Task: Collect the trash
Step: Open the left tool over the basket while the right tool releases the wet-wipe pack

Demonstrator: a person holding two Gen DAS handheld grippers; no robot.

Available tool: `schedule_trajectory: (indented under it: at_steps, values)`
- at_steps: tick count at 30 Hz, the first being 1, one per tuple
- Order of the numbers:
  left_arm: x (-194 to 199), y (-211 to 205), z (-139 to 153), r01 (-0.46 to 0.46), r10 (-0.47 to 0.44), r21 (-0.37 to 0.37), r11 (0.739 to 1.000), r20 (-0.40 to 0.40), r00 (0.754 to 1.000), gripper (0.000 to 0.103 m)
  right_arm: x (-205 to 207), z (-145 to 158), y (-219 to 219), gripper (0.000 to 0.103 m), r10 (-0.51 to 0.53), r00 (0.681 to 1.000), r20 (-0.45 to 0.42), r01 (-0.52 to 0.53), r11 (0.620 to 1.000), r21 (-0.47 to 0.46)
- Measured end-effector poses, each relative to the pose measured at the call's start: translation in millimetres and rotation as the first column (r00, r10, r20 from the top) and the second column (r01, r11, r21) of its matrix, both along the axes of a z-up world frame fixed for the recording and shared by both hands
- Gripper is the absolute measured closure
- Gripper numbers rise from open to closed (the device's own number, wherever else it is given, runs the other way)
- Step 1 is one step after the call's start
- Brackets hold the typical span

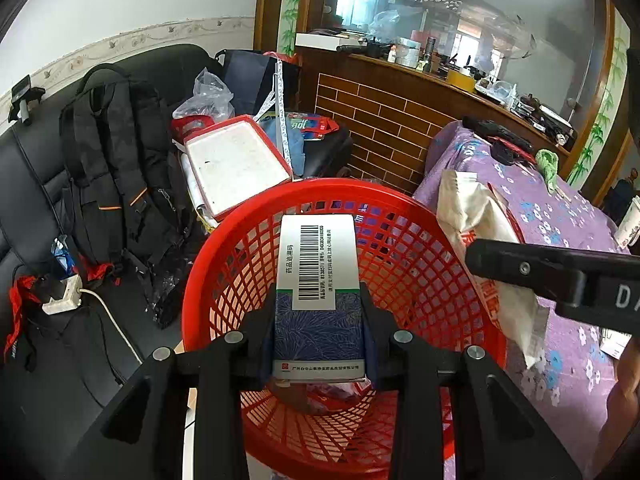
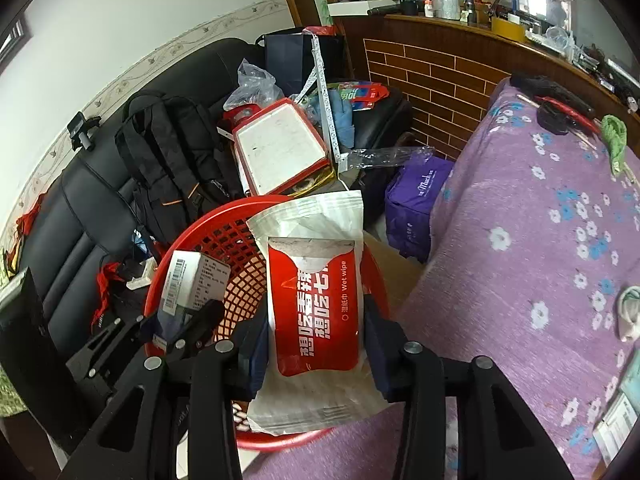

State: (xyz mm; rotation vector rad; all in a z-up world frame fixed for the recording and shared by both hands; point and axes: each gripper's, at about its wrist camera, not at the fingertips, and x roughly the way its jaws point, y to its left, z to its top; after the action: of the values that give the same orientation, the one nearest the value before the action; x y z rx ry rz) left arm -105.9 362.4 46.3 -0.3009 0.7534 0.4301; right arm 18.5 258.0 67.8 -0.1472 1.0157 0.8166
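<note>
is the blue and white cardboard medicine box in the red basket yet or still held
Still held: the blue and white cardboard medicine box sits clamped in the left tongs above the red plastic mesh basket.

Basket mouth: the red basket [image 1: 400, 248] gapes wide under my grippers; its far half is free.
Left gripper: my left gripper [image 1: 320, 312] with its medicine box [image 1: 318, 264] fills the near middle of the opening.
Right gripper: my right gripper [image 2: 316, 344] with its wet-wipe packet [image 2: 316, 300] crowds the basket's right rim.
Left side: the black sofa [image 1: 36, 184] is crammed; backpack [image 1: 120, 168] and red-edged tray [image 1: 236, 164] block me.
Right side: the purple-clothed table [image 2: 520, 240] touches the basket; its near top lies open.
</note>
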Motion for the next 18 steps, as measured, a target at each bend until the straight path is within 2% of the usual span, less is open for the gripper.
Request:
schedule_trajectory:
  at_steps: [1,3,4,5,6,11,13,15,18]
  values:
    - [0.6,0.6,-0.2,0.002,-0.002,-0.003,1.000,0.005,1.000,0.070,1.4,0.2,2.3,0.056,-0.001,1.000,0.004,0.001,1.000,0.004]
    - [1.0,-0.5,0.9,0.010,-0.010,0.001,1.000,0.012,1.000,0.070,3.4,2.0,4.5,0.048,0.003,1.000,0.003,-0.003,1.000,0.022]
    - [1.7,-1.2,1.1,0.011,-0.011,0.004,1.000,0.009,1.000,0.069,3.5,3.2,4.8,0.041,0.001,1.000,0.004,-0.001,1.000,0.026]
    - [2.2,-2.2,1.0,0.007,-0.007,0.006,1.000,0.004,1.000,0.059,3.4,5.2,3.9,0.036,-0.003,1.000,0.010,0.003,0.999,0.033]
    - [1.6,-2.3,1.1,0.000,0.000,0.006,1.000,0.004,1.000,0.046,3.0,7.4,2.2,0.035,-0.004,1.000,0.016,0.003,0.999,0.043]
    - [-6.2,-6.9,7.1,-0.018,0.017,0.031,0.999,0.025,1.000,0.043,-0.3,15.9,-16.5,0.035,-0.031,0.999,0.020,0.030,0.997,0.074]
    - [-11.6,-10.4,11.2,-0.055,0.053,0.064,0.996,0.030,0.998,0.041,-4.0,18.1,-24.6,0.035,-0.034,0.999,0.018,0.033,0.997,0.076]
    - [-20.6,-13.9,16.1,-0.106,0.102,0.092,0.990,0.046,0.994,0.031,-11.6,19.9,-32.2,0.035,-0.032,0.999,0.030,0.030,0.997,0.072]
    - [-37.8,-19.1,22.9,-0.179,0.170,0.109,0.978,0.088,0.981,0.027,-26.6,19.6,-41.4,0.035,-0.014,0.999,0.046,0.011,0.998,0.058]
